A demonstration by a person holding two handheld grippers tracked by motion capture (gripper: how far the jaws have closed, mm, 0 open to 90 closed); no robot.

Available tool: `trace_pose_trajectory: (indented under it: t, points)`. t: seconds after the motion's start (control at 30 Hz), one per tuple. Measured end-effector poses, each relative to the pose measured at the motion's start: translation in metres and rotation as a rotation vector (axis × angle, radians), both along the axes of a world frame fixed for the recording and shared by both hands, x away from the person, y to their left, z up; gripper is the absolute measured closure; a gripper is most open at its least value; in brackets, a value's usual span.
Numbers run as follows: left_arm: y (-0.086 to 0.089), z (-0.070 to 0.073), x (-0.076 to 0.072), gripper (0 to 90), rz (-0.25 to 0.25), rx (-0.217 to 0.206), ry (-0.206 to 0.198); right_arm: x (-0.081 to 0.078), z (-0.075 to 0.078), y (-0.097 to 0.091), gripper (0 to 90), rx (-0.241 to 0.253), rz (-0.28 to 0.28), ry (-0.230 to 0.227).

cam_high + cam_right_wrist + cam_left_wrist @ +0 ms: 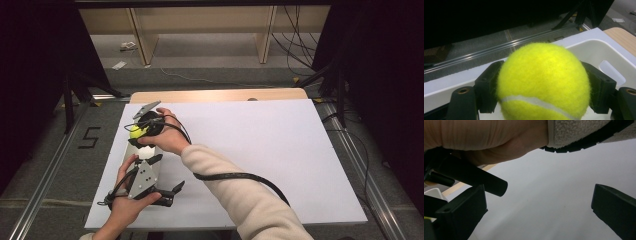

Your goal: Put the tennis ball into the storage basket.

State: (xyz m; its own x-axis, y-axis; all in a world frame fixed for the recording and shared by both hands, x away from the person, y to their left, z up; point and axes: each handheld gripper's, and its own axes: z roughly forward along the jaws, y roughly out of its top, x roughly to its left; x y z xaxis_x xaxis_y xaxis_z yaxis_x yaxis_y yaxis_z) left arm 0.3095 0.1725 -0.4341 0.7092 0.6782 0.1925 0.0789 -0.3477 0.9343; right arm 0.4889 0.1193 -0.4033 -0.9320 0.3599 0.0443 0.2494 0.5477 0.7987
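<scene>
— Two grippers work at the white bin (599,53), which sits at the left edge of the white table sheet (260,150). Why does the right gripper (541,85) reach across to that side?

— It carries the tennis ball (541,80), and the bin looks like the place meant for it. Its jaws are clamped on the ball's two sides, so the ball rides between them just above the bin's rim, over its far end.

— And why is the ball gripped at its widest part?

— Judging by the right gripper view, a squeeze across the middle keeps a round, fuzzy thing from slipping out.

— What about the left gripper (167,192)?

— In the high view it lies near the bin's near end, low over the sheet. Its jaws stand wide apart with nothing between them; the left gripper view shows bare sheet in the gap. It seems parked there, out of the way, while the right arm's sleeve (235,190) crosses above it.
</scene>
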Motion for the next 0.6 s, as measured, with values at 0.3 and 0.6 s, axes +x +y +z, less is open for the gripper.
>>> trace_pose_trajectory:
  t: [0.3,0.6]
  points:
    - [0.0,-0.0003,-0.0011,0.0,0.0,0.002,0.001,0.0005,-0.003,0.0001,26.6,-0.016,0.004,-0.002]
    - [0.0001,-0.0002,-0.0014,0.0,0.0,0.005,-0.003,-0.0006,-0.0084,0.0039,26.5,-0.021,0.014,0.0]
